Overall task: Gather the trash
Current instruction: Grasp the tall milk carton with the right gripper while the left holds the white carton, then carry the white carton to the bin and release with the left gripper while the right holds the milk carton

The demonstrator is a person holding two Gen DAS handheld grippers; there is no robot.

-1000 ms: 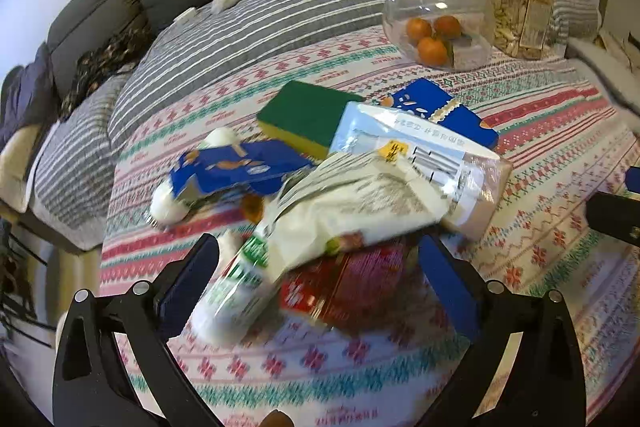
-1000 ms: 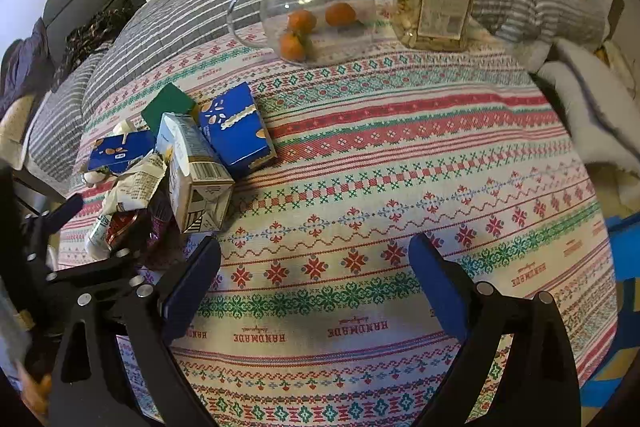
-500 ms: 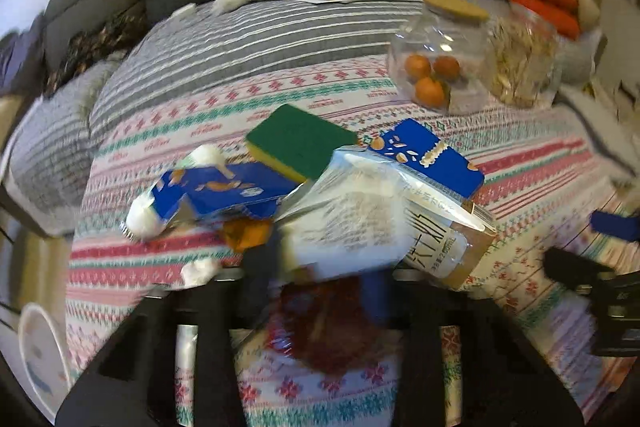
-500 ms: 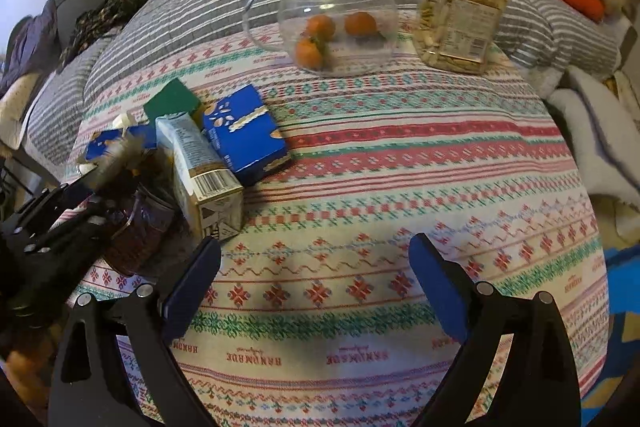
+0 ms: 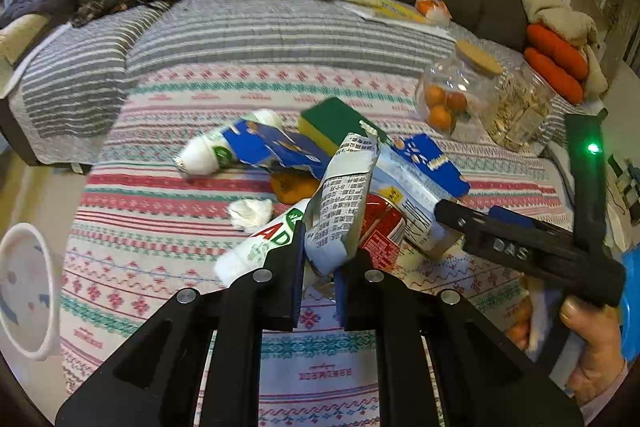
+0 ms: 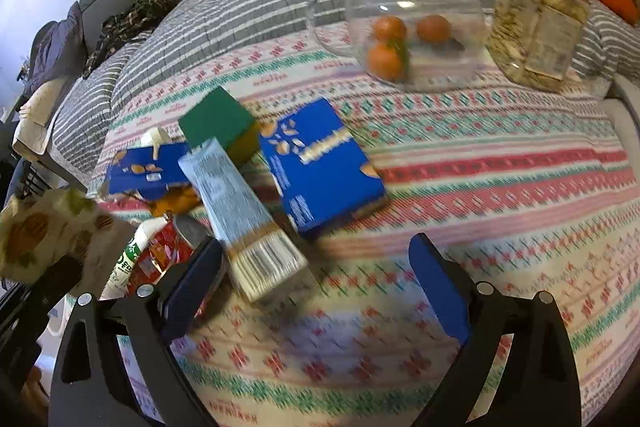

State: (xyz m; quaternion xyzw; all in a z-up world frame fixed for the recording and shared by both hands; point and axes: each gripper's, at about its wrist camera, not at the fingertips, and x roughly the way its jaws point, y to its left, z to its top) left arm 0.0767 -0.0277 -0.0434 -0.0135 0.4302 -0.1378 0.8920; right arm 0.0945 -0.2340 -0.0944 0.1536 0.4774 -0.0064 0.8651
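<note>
The left hand-held gripper (image 5: pixel 318 267) is clamping a crumpled white wrapper (image 5: pixel 342 203) printed with small black text; the wrapper is standing up between the two closed fingers, its torn top edge tilting toward the far side of the tabletop (image 5: pixel 168 227), which is wearing a patterned red, green and white cloth. The wrapper is sitting above a heap of trash near the tabletop's left part; in that heap a white plastic bottle (image 5: pixel 260 247) with green and red lettering is lying on its side just left of the gripper, a red packet (image 5: pixel 380 227) is lying just behind the wrapper, and a pale carton (image 6: pixel 240 211) with a barcode end is lying beside it. A blue box (image 6: pixel 320 163) is touching the carton's far side, a green and yellow sponge (image 6: pixel 220 123) is resting behind them, and a torn blue packet (image 5: pixel 276 147) is lying over a second white bottle (image 5: pixel 204 155) farther left; a small white tissue ball (image 5: pixel 250 213) is sitting alone on the cloth. The right hand-held gripper (image 6: pixel 316 291) is hovering with its blue-padded fingers spread wide and nothing between them, the left pad close to the carton's barcode end; a person's hand (image 5: pixel 592 343) is gripping its handle. A clear jar (image 6: pixel 412 15) with oranges and a jar of seeds (image 6: pixel 536 31) are standing well apart at the far edge.
</note>
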